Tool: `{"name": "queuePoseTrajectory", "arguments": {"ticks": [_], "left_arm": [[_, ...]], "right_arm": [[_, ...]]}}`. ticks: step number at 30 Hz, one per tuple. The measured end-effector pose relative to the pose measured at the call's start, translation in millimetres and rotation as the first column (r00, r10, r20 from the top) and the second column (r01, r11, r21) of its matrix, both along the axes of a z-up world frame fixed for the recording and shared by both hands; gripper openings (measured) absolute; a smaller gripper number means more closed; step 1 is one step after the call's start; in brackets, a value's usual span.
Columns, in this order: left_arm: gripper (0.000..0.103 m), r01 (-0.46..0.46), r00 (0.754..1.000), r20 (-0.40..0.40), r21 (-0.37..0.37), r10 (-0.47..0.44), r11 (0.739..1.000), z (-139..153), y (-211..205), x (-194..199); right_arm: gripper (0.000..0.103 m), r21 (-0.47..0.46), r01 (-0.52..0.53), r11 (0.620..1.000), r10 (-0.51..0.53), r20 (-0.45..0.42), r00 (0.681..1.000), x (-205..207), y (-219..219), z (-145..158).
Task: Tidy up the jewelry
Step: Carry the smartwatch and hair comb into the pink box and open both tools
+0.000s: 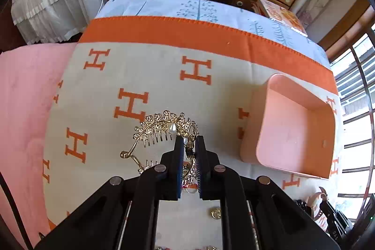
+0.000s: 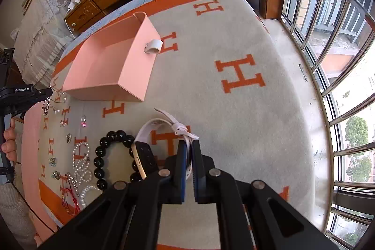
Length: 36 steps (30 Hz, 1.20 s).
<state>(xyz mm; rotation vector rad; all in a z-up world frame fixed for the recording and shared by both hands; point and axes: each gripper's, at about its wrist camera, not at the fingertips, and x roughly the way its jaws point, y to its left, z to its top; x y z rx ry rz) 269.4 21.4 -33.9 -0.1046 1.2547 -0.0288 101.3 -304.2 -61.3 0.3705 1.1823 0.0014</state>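
Gold hair comb [image 1: 161, 130] clamped between left fingers [image 1: 179, 156].

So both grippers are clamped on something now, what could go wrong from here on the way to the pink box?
The left gripper pinches the gold hair comb only at one end of its ornament, so it may swing, slip out, or snag its teeth on the blanket.

The right gripper holds the watch by its thin white strap; the heavier watch body may dangle, and could drag the black bead bracelet lying against it.
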Motion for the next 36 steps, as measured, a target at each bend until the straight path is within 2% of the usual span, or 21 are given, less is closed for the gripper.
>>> {"name": "queuePoseTrajectory", "arguments": {"ticks": [6,12,17,25,27,32,34,36], "left_arm": [[0.007,0.122,0.99,0.074,-0.015,-0.121,0.992,45.8,-38.8,-13.4],[0.007,0.229,0.967,0.133,-0.063,-0.219,0.971,63.6,-92.0,-11.9],[0.007,0.275,0.955,0.144,-0.088,-0.261,0.957,51.7,-131.2,-2.1],[0.008,0.305,0.951,0.073,-0.059,-0.301,0.95,-4.5,-156.5,21.2],[0.019,0.305,0.952,0.061,-0.062,-0.301,0.95,-13.6,-154.6,22.6],[0.028,0.318,0.945,0.101,-0.058,-0.311,0.946,-4.1,-141.4,12.6],[0.038,0.31,0.946,0.119,-0.055,-0.302,0.949,4.3,-130.3,7.1],[0.053,0.285,0.949,0.152,-0.045,-0.275,0.958,12.4,-115.9,0.2]], "right_arm": [[0.005,0.021,-0.007,1.0,0.005,0.088,0.996,6.1,5.2,35.6],[0.005,0.033,0.023,0.999,-0.029,0.174,0.984,27.6,10.6,69.7],[0.005,0.05,0.05,0.997,-0.06,0.207,0.977,44.8,14.1,80.0],[0.005,0.066,0.057,0.996,-0.07,0.2,0.977,61.2,22.5,71.8],[0.005,0.066,0.054,0.996,-0.066,0.198,0.978,65.8,25.5,70.3],[0.005,0.064,0.048,0.997,-0.06,0.198,0.978,78.1,32.7,67.0],[0.005,0.064,0.047,0.997,-0.059,0.2,0.978,83.3,35.8,65.7],[0.005,0.06,0.049,0.997,-0.06,0.2,0.978,90.5,38.8,63.5]]}}
